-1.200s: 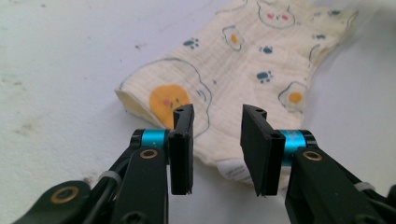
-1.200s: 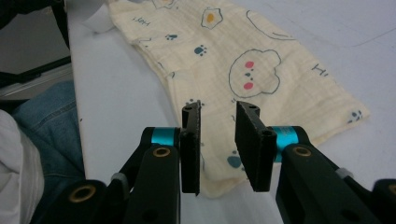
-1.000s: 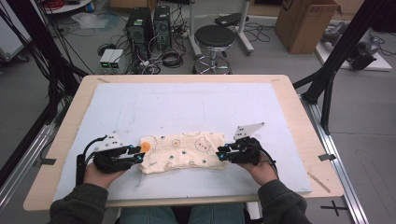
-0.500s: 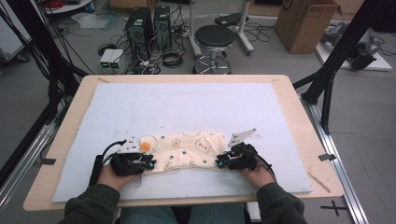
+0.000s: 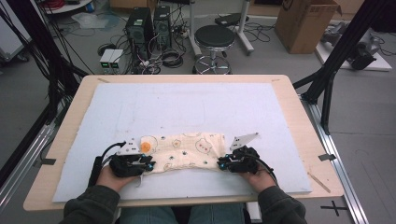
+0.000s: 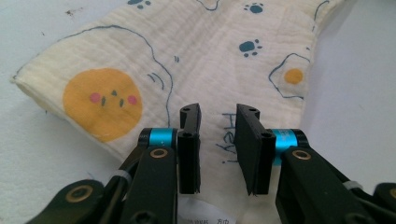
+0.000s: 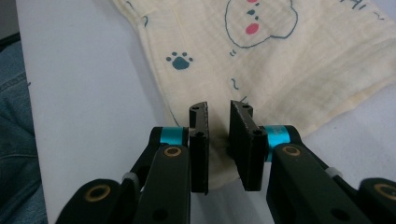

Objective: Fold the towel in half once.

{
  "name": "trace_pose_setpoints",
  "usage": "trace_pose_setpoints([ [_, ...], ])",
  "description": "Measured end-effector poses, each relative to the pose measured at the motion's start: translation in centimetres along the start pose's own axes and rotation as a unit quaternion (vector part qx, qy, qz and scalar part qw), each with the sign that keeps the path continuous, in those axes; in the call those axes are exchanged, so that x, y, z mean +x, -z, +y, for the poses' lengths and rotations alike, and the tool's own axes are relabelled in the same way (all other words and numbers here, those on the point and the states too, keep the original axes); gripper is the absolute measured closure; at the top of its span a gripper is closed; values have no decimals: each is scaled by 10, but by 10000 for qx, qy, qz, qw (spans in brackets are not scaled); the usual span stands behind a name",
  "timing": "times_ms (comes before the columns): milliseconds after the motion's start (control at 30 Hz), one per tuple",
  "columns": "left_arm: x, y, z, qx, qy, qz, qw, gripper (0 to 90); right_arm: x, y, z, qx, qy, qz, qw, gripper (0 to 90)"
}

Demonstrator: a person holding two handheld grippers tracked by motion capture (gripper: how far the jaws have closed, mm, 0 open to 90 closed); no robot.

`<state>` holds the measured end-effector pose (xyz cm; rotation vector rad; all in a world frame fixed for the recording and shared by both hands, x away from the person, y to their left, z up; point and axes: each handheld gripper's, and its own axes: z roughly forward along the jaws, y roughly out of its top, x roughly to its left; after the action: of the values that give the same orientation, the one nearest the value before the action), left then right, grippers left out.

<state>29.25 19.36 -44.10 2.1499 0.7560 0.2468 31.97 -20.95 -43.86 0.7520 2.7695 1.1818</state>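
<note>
Seems to be a folding job on the cloth (image 5: 187, 151), lying flat as a long cream strip across the near part of the mat (image 5: 187, 107) on the desk (image 5: 289, 93), left to right, just in front of the person. Looks already doubled along its length, judging by the layered edge in the left gripper view. Judged about midway: laid out and lined up, with no lift or further fold begun. Probably left to do: seize both near corners, raise them, and carry them over to the far edge.

Down at the strip's left end with the left gripper (image 5: 140, 164): jaws spread a moderate way, cloth (image 6: 196, 56) under and between them near the printed word, pads not pressing on it. Nothing held there.

Down at the right end with the right gripper (image 5: 226, 164): jaws narrower, having just been closing, with the near corner of the cloth (image 7: 289, 70) in the gap. Shows a slit between the pads, so not yet pinching.
</note>
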Motion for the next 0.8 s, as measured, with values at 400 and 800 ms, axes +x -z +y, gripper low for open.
trace_pose_setpoints([
  [400,10,6,23,-409,272,-71,9988,642,-14,7,40,-370,-91,54,9993,729],
  [800,27,-11,52,-602,410,47,9973,880,-48,-11,75,-592,-528,-26,9968,890],
])
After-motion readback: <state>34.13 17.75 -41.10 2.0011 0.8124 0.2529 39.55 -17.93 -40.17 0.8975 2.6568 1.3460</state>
